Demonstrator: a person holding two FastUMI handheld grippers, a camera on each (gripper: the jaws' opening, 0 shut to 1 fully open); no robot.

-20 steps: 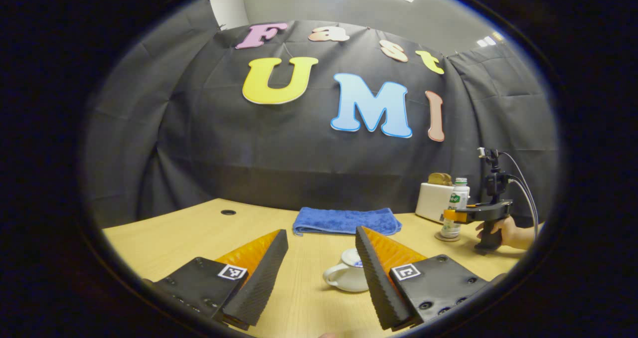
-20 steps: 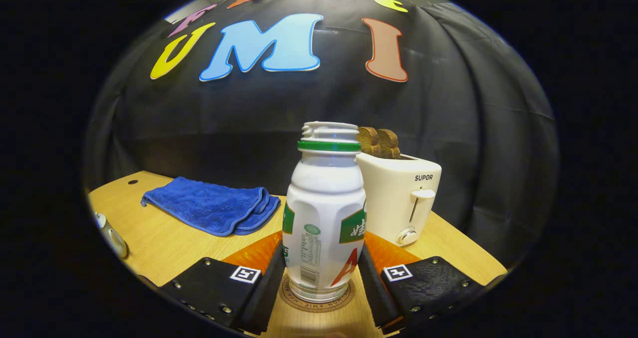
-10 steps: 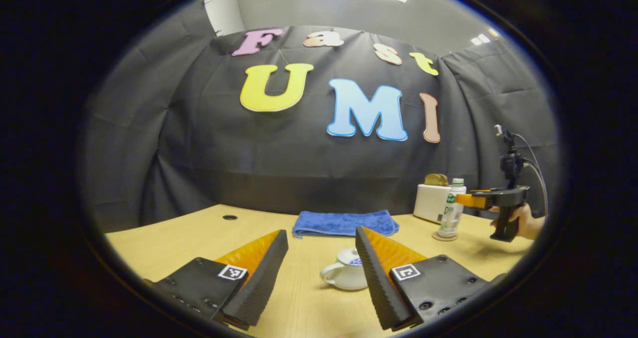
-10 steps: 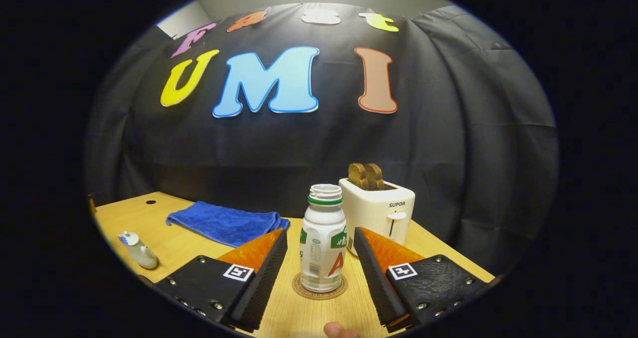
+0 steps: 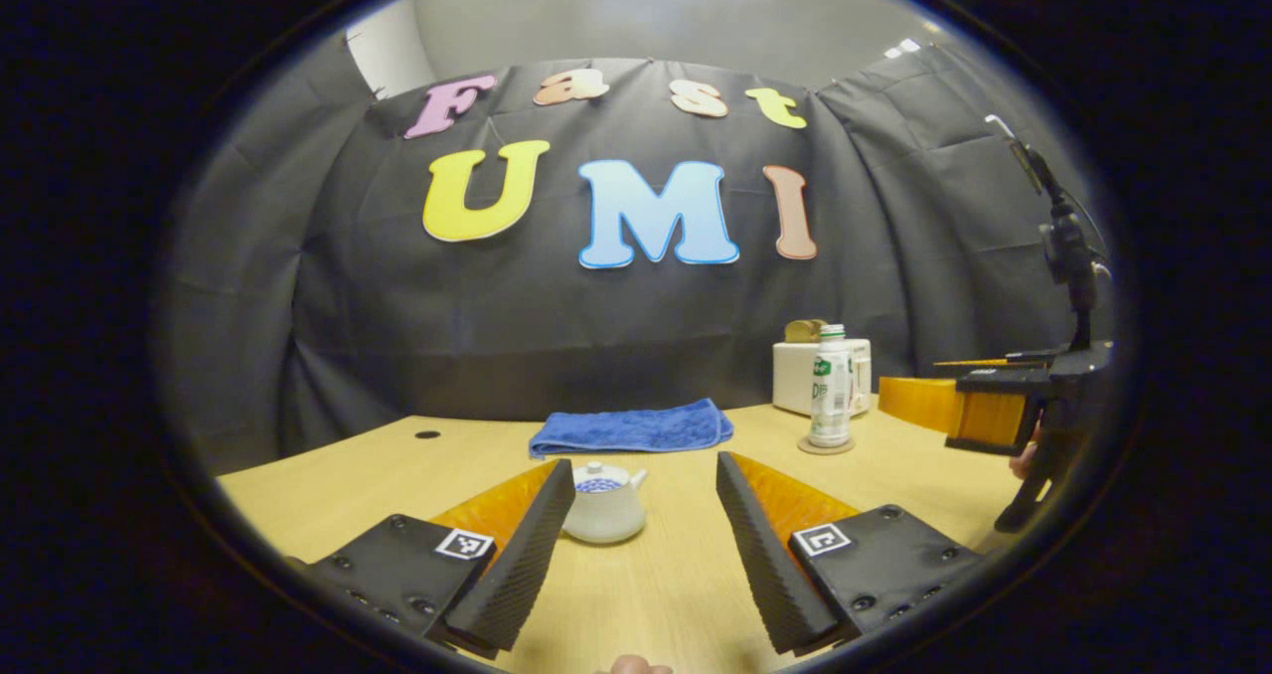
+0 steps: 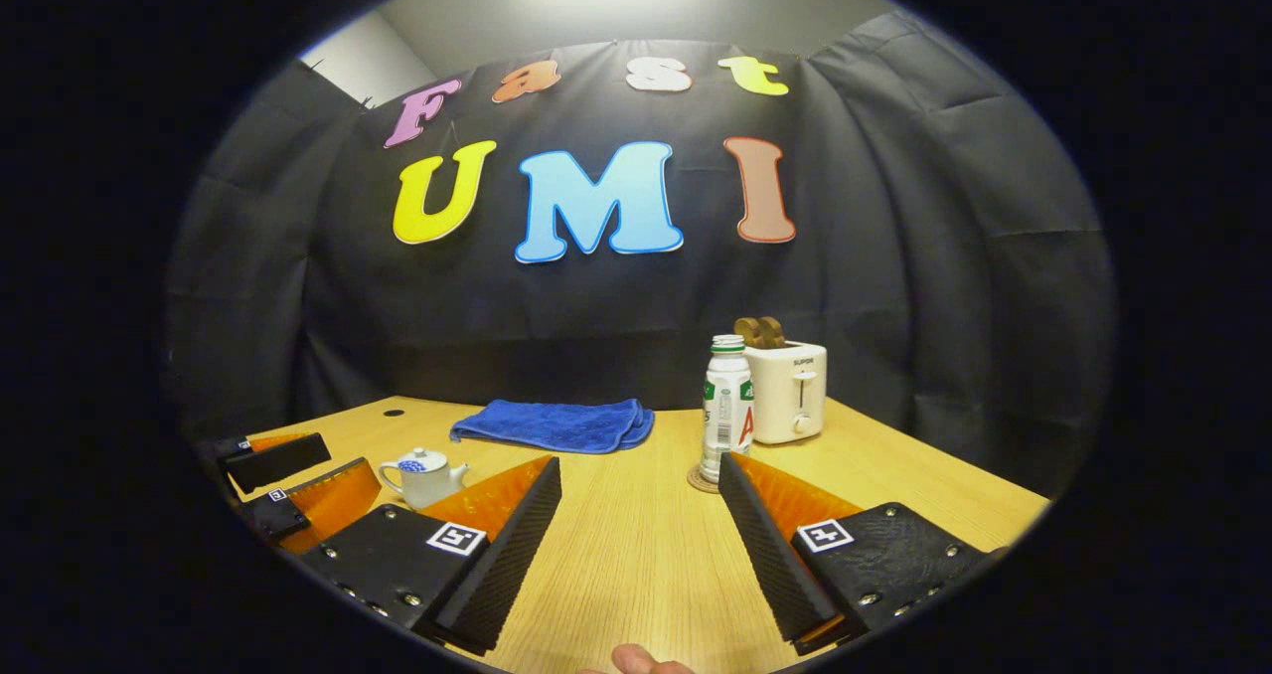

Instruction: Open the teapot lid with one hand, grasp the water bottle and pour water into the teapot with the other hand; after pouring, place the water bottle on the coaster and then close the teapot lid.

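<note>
Teapot (image 5: 603,503), lid on, sits on the wooden table (image 6: 636,545) in the cloth-walled booth, and we see the water bottle (image 6: 726,408) upright on its coaster (image 6: 699,479) just before the toaster (image 6: 790,391), near the blue towel (image 6: 555,423). Both the left hand-held gripper (image 5: 642,545) and the right hand-held gripper (image 6: 639,545) stand wide and hold nothing. Compared with one second ago, we note the right hand-held gripper has released the water bottle and backed well away.
</note>
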